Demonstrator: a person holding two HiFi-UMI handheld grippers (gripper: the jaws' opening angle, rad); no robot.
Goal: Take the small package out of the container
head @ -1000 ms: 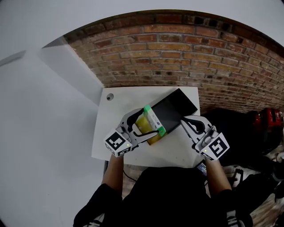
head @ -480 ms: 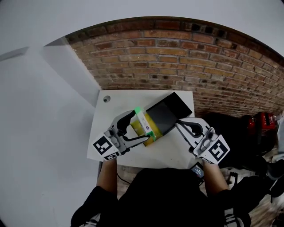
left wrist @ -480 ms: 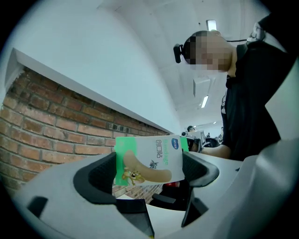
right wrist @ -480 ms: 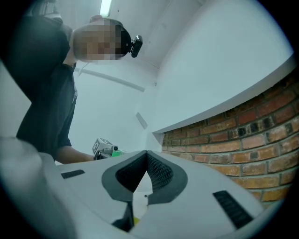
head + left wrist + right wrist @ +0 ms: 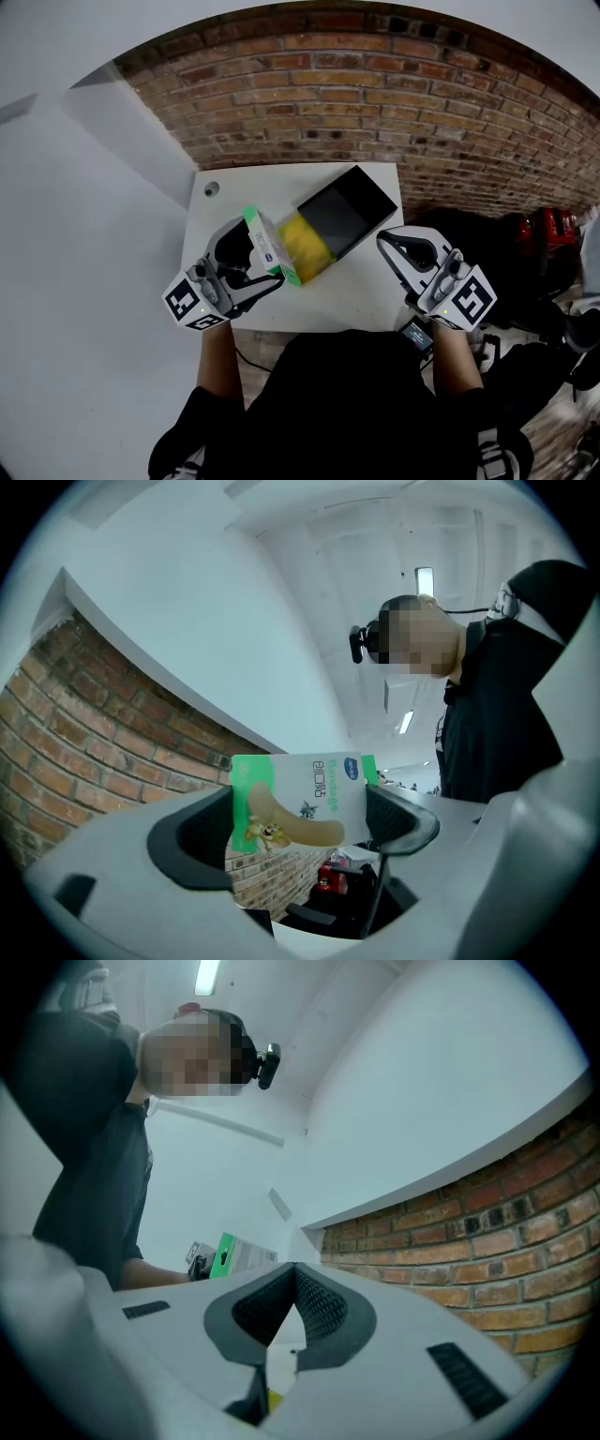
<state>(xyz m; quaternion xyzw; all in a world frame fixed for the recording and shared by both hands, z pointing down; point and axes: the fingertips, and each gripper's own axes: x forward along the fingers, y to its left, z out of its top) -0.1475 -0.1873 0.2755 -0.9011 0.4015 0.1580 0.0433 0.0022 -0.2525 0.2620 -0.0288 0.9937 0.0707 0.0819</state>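
Gripping the small package (image 5: 298, 803) by its two side edges, the left gripper (image 5: 251, 261) had its jaws clamped on the green-and-white box, whose printed face was turned toward that gripper's own camera. In the head view the package (image 5: 266, 247) stood on edge between the jaws, raised above the white table (image 5: 281, 183) and just beside the near left end of the black container (image 5: 349, 208), outside its walls. Yellow contents (image 5: 302, 246) showed at that same end of the container, which lay slantwise on the table in front of the brick wall (image 5: 375, 94). The right gripper (image 5: 409, 249) hung off the table's right edge, apart from the container, and its jaws (image 5: 292, 1309) were closed tip to tip with nothing between them.
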